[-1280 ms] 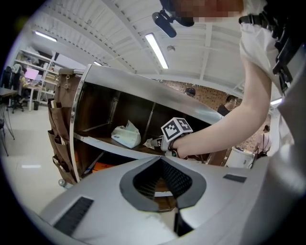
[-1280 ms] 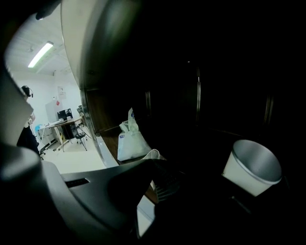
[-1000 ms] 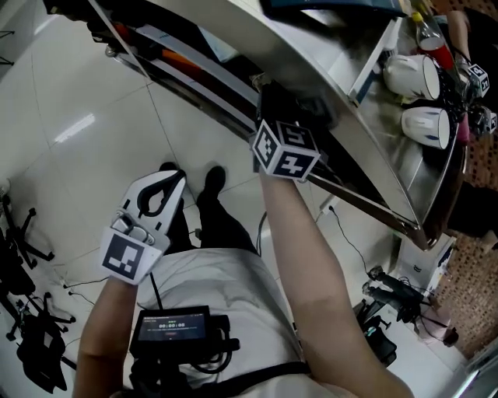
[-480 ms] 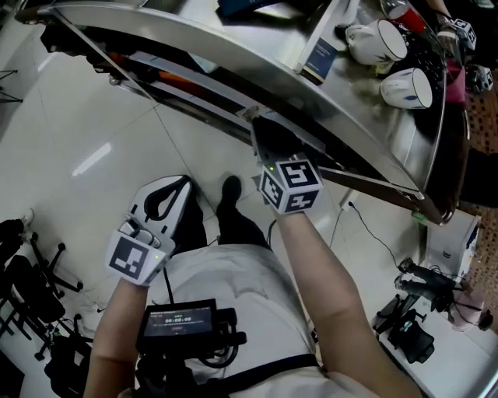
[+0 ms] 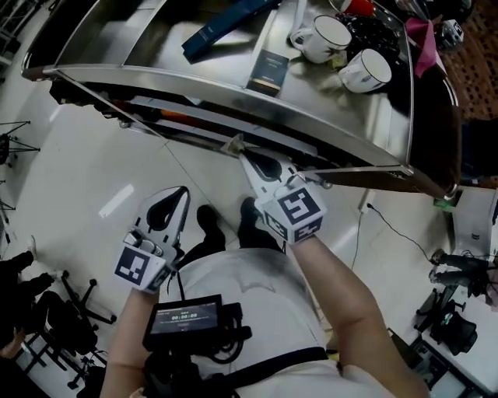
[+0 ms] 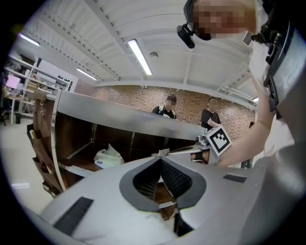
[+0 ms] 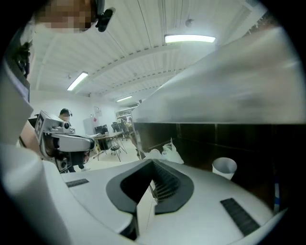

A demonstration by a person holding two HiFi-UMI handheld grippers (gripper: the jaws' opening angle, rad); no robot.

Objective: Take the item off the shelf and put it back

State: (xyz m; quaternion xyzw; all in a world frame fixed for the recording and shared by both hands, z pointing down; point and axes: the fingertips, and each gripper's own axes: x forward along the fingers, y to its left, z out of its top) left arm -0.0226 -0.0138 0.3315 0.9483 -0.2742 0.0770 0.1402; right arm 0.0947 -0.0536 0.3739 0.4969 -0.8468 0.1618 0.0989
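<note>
My right gripper point(image 5: 237, 151) points at the front edge of the steel shelf point(image 5: 233, 101), just below its top. Its jaws are shut, and a thin pale piece point(image 5: 233, 144) pokes out at the tips. In the right gripper view the same pale sheet point(image 7: 143, 210) stands edge-on between the pads of that gripper point(image 7: 153, 161). My left gripper point(image 5: 184, 189) hangs lower at the left, away from the shelf, shut with nothing in it point(image 6: 160, 158). On the shelf top lie a long blue box point(image 5: 222, 23), a dark box point(image 5: 268, 71) and two white mugs point(image 5: 323, 37).
On a lower shelf sit a white plastic bag point(image 6: 109, 157) and a white paper cup point(image 7: 224, 167). Cables and stands point(image 5: 455, 295) lie on the tiled floor at the right. Two people stand beyond the shelf in the left gripper view.
The head view has swung up so the shelf top shows. My right gripper has drawn back from the shelf's underside toward my body. The left gripper has hardly moved.
</note>
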